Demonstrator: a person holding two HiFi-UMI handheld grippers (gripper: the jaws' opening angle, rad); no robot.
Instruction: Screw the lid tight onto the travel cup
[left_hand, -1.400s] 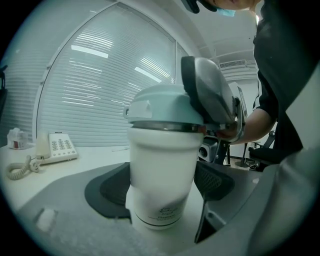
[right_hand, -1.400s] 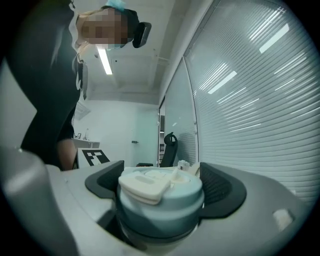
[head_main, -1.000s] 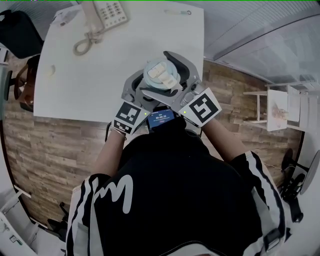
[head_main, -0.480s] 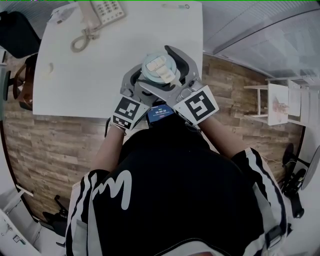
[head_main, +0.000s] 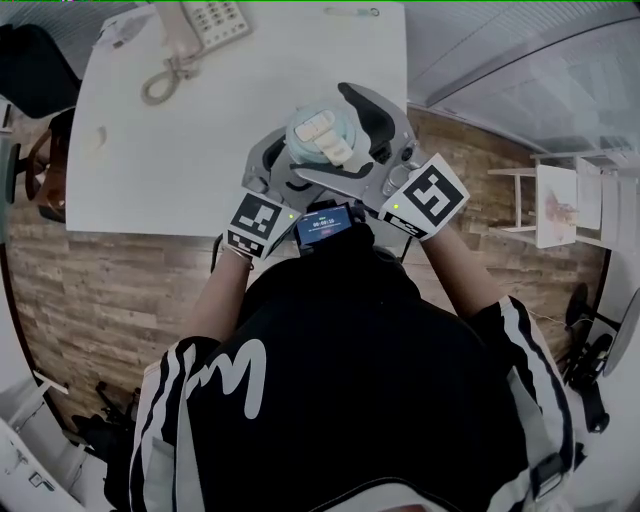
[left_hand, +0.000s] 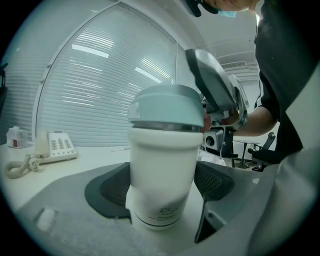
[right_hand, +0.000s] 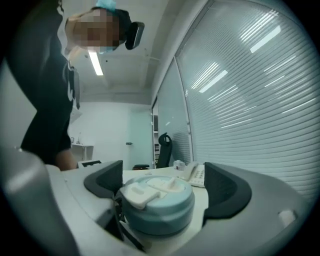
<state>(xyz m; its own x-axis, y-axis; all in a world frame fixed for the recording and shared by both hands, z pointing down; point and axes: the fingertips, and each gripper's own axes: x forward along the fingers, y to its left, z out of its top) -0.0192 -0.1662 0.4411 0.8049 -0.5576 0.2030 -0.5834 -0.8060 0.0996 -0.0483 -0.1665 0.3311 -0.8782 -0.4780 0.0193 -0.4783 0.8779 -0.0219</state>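
Head view: two hand-held grippers side by side at the near edge of a white table (head_main: 180, 130), both set around one pale blue lid (head_main: 322, 140). Left gripper view: left gripper (left_hand: 161, 182) clamped on the white travel cup (left_hand: 165, 145), dark pads pressed against both sides of its lower body. Cup upright on the table, straight ahead between the jaws. Lid seated on top of the cup, above the left gripper's pads. Right gripper view: right gripper (right_hand: 165, 186) level with the lid, jaws spread wide either side of it and just now opening further. Lid between the pads, close to the left one, a clear gap at the right one, no grip. Beyond the left gripper, off to its left, a corded telephone (left_hand: 54, 146) on the table.
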